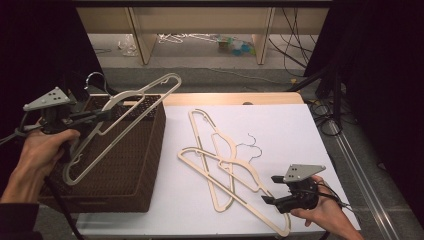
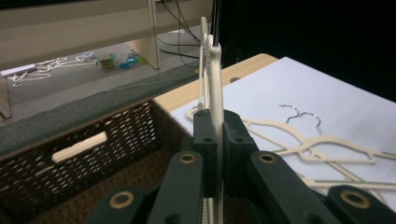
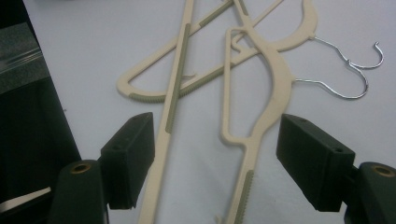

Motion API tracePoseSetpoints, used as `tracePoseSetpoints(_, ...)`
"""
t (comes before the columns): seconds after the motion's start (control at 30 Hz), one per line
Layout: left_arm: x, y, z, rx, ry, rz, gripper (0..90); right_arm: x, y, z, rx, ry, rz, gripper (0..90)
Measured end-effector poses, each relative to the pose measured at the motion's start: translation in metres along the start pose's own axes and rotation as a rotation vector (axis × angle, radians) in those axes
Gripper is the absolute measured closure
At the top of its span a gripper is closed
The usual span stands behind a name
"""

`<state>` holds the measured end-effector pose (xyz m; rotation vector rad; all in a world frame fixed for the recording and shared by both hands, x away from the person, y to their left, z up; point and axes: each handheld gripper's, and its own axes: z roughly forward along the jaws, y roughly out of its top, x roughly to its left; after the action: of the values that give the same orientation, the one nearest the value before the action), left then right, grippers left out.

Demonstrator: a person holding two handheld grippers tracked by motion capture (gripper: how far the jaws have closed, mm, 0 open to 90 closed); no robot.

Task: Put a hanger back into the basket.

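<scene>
My left gripper (image 1: 106, 114) is shut on a cream plastic hanger (image 1: 131, 114) and holds it tilted above a brown woven basket (image 1: 142, 162); its metal hook (image 1: 95, 78) points away to the far left. In the left gripper view the pads (image 2: 205, 135) clamp the hanger (image 2: 215, 79), seen edge-on over the basket (image 2: 70, 154). Two more cream hangers (image 1: 222, 162) lie crossed on the white sheet. My right gripper (image 1: 270, 189) stands open just above their near ends. In the right gripper view two hanger bars (image 3: 247, 154) run between its wide-apart jaws (image 3: 222, 158), untouched.
The white sheet (image 1: 280, 125) covers a wooden table (image 1: 225, 98), with the basket on its left side. Beyond are shelf legs (image 1: 140, 40) and small clutter on the floor (image 1: 235, 46). Cables (image 1: 327, 115) hang off the right edge. Dark curtains flank both sides.
</scene>
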<state>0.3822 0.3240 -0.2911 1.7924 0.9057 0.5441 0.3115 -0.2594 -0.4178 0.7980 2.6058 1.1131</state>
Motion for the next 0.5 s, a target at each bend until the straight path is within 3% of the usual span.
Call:
tracePoseSetpoints(0.17, 0.015, -0.019, -0.002, 0.028, 0.024, 0.000, 85.9, -0.001, -0.001, 0.002, 0.006, 0.005, -0.003, 28.8)
tracePoseSetpoints(0.5, 0.034, -0.044, -0.014, 0.006, 0.054, -0.038, 85.9, -0.001, -0.002, 0.002, 0.006, 0.003, 0.009, 28.8)
